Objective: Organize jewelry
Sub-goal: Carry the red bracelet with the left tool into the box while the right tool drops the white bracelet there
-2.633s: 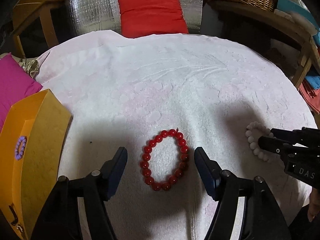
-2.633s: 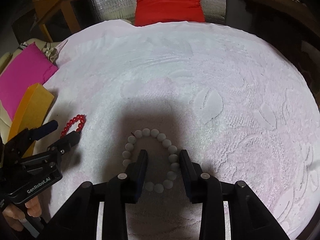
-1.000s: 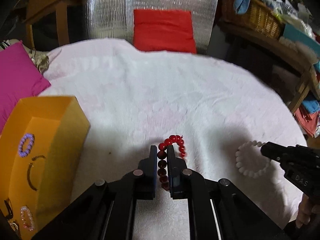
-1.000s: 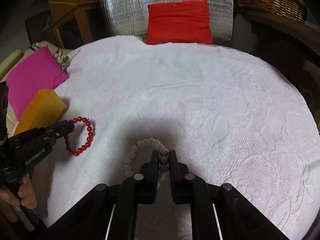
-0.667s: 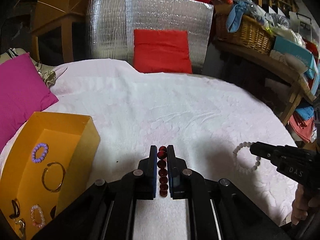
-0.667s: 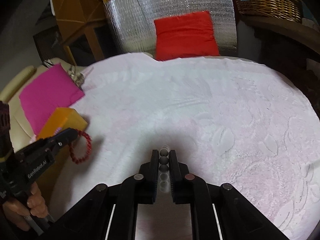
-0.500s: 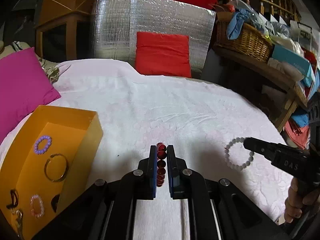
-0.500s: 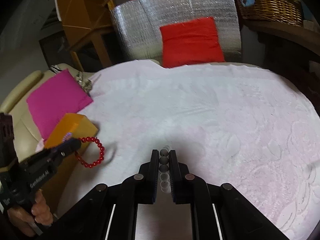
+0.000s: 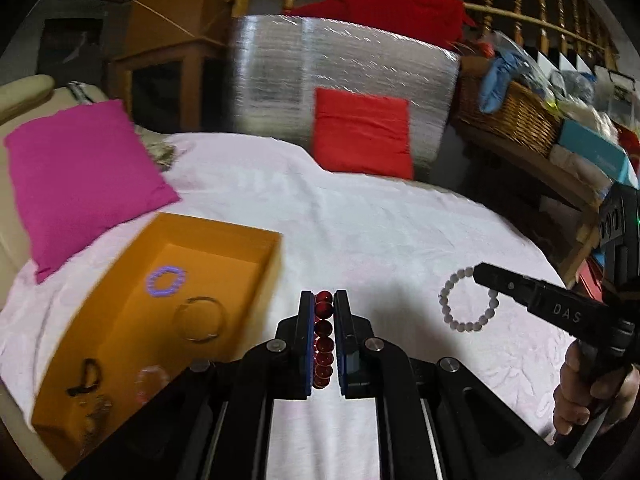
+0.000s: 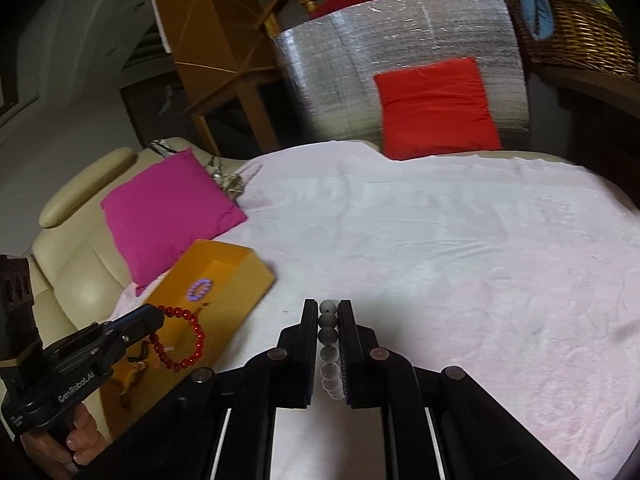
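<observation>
Lower left of the left wrist view: orange box [image 9: 256, 240] open-topped on the pink cloth [image 9: 380, 232], holding a purple bead ring [image 9: 166, 281], a thin bangle [image 9: 199, 319] and darker bits, blurred. Left gripper [image 9: 323, 312] pinching the red bracelet [image 9: 322, 340] in mid-air just right of the box wall. Right gripper [image 10: 329, 320] clamped on the white bracelet [image 10: 329, 344] at lower centre, wide bare cloth above and right.

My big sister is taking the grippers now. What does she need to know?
Left gripper: shut on the red bead bracelet, lifted off the cloth beside the orange box.
Right gripper: shut on the white bead bracelet, held up over the white tablecloth.
Done: the purple bead bracelet, a thin bangle and some small pieces already lie in the box.
Left: put both held bracelets into the box.
</observation>
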A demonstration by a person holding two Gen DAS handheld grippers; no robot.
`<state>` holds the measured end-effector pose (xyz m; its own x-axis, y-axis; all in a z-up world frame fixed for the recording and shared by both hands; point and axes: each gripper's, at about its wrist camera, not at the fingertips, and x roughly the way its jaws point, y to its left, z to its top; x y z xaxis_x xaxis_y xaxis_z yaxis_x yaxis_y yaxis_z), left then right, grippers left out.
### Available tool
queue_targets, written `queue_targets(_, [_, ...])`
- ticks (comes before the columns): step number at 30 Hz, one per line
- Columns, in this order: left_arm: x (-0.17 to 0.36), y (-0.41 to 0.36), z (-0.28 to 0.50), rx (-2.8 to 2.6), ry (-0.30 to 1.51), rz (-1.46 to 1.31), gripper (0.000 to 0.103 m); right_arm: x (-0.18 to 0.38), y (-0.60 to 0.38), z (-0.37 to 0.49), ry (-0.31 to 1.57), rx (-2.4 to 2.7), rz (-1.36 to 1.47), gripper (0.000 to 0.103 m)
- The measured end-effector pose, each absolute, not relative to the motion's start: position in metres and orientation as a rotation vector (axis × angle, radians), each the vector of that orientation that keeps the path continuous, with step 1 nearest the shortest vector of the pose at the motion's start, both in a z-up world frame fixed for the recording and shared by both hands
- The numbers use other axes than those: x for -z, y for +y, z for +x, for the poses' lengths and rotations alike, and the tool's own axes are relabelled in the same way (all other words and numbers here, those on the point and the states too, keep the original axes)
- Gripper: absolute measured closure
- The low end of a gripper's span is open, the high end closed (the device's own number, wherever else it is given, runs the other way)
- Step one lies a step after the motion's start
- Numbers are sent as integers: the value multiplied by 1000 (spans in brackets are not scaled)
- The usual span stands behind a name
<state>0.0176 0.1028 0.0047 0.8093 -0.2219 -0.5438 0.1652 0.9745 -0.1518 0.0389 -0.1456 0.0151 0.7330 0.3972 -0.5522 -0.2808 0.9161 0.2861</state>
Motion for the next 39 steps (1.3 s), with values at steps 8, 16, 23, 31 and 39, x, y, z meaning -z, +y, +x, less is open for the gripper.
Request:
queue_targets(8, [-22,154,1,72,544,-111,94,-32,-78,45,645,-479,159,92])
queue_targets(16, [-14,194,-4,-24,554,-124,94,-43,-4,52,659,-575,97,92])
queue_targets(23, [5,222,-4,-79,594,-141,94,-35,50,64,706,-633,44,92])
queue_targets(31, [39,250,-2,-123,693,-163,94,-7,103,80,778,-685,-30,92])
queue_targets(39, [68,253,2,-102,791,-177,93,25,142,106,867,-686,-87,92])
